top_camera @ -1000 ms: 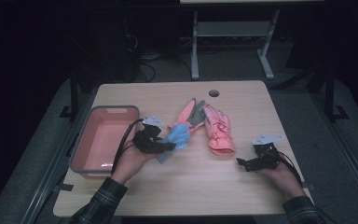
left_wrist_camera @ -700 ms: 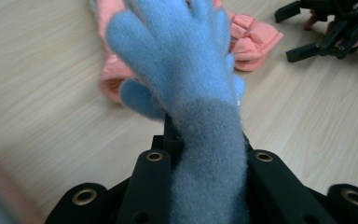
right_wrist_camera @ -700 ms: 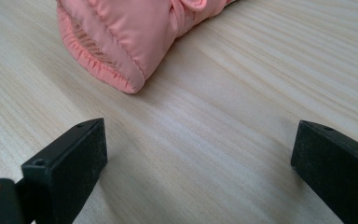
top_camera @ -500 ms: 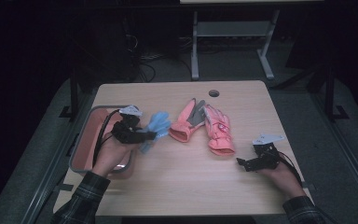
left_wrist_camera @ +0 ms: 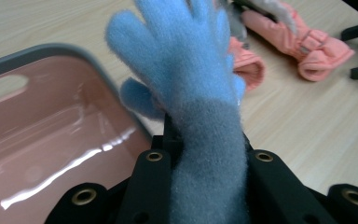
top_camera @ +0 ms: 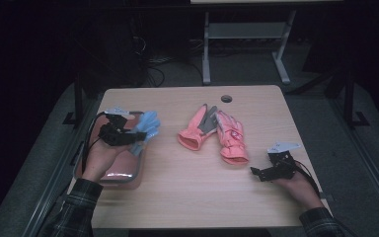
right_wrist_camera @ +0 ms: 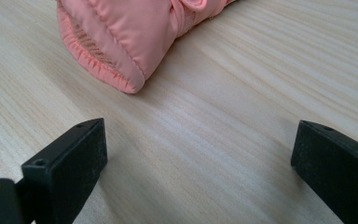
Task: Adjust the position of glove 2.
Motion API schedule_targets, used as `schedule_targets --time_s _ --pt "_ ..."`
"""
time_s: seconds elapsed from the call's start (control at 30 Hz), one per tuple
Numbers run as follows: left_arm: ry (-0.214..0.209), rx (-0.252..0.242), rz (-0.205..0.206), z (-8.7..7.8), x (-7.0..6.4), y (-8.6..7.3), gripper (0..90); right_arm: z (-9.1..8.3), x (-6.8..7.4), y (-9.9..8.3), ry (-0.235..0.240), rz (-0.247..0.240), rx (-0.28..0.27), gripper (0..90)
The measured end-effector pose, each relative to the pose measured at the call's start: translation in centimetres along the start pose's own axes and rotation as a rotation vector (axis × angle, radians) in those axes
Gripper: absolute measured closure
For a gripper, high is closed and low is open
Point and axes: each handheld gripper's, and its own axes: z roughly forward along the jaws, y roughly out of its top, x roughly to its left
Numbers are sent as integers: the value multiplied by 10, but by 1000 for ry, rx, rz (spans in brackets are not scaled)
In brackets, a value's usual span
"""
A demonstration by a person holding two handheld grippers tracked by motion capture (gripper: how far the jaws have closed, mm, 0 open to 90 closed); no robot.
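Observation:
My left gripper [top_camera: 123, 137] is shut on a fuzzy blue glove [top_camera: 144, 129] and holds it above the right edge of a pink tray [top_camera: 123, 170]. In the left gripper view the blue glove [left_wrist_camera: 196, 93] stands up between the jaws, its cuff pinched, with the pink tray [left_wrist_camera: 51, 135] below to the left. Two pink ski gloves [top_camera: 217, 133] lie side by side mid-table. My right gripper [top_camera: 262, 172] rests open on the table near the front right; in its own view the cuff of a pink glove [right_wrist_camera: 130, 37] lies just ahead of the spread jaws.
The wooden table [top_camera: 187, 202] has a round cable hole [top_camera: 226, 98] near its far edge. A metal frame [top_camera: 242, 34] stands on the floor beyond. Cables trail from both grippers. The surroundings are dark.
My left gripper has carried the blue glove leftward from beside the pink gloves to above the tray. The right gripper has stayed still and open.

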Motion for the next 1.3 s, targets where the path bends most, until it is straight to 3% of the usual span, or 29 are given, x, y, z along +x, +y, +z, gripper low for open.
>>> schedule_targets --time_s 0.2,0.4,0.47,0.83,1.07,1.2,1.3 --pt "68 10 -28 -2 21 -8 766 0 0 0 0 0 0 29" --pt "110 18 -70 -1 40 -18 765 0 0 0 0 -1 0 29" --pt "136 28 -77 1 47 -22 763 0 0 0 0 -1 1 29" --pt "190 100 -128 31 72 -39 757 0 0 0 0 -1 0 29" --pt "187 168 -173 49 82 -50 732 0 0 0 0 -1 0 29" --pt "179 170 -176 49 84 -51 712 0 0 0 0 -1 1 29" --pt "168 185 -186 51 84 -52 647 0 0 0 0 0 1 29"
